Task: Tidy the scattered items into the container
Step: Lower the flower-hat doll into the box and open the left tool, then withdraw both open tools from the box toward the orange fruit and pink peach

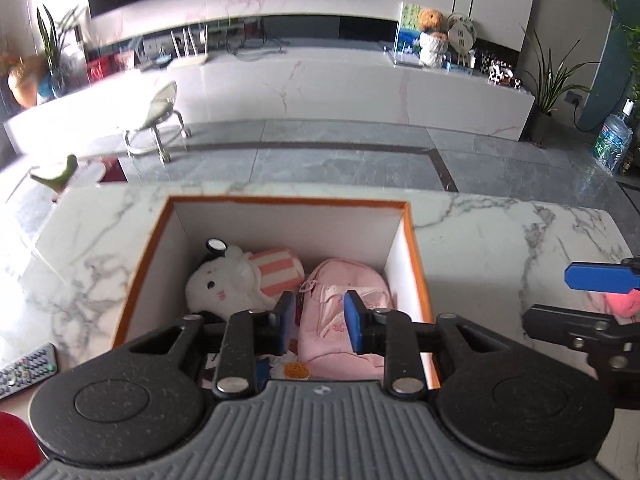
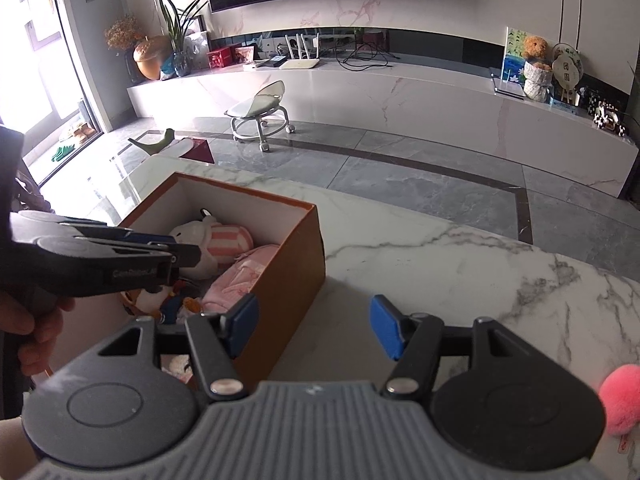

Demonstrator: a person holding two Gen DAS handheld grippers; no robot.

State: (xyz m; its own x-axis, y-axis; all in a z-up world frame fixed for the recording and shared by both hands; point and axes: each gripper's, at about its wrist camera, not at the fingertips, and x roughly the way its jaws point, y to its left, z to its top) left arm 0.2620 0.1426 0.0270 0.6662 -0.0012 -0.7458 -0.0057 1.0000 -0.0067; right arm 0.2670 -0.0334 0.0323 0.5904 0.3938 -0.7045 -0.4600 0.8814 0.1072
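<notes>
Marble runs through this whole living room, from the TV wall [image 2: 360,12] down to the white veined table [image 2: 460,264] where an orange box [image 1: 418,280] stands open. Inside lie a white plush [image 1: 224,284] with a pink striped body and, just beside it, a pink backpack [image 1: 340,312]; a few smaller toys are bunched at the near end, too jumbled to name. Over the box hovers the left gripper [image 1: 316,318], jaws narrowly parted above the backpack and gripping nothing. Right of the box, the right gripper [image 2: 314,326] hangs over bare marble with jaws spread wide and nothing between them. Near it, a pink pompom [image 2: 622,398] sits on the table, well apart from the box. By the left edge lies a remote [image 1: 26,370].
</notes>
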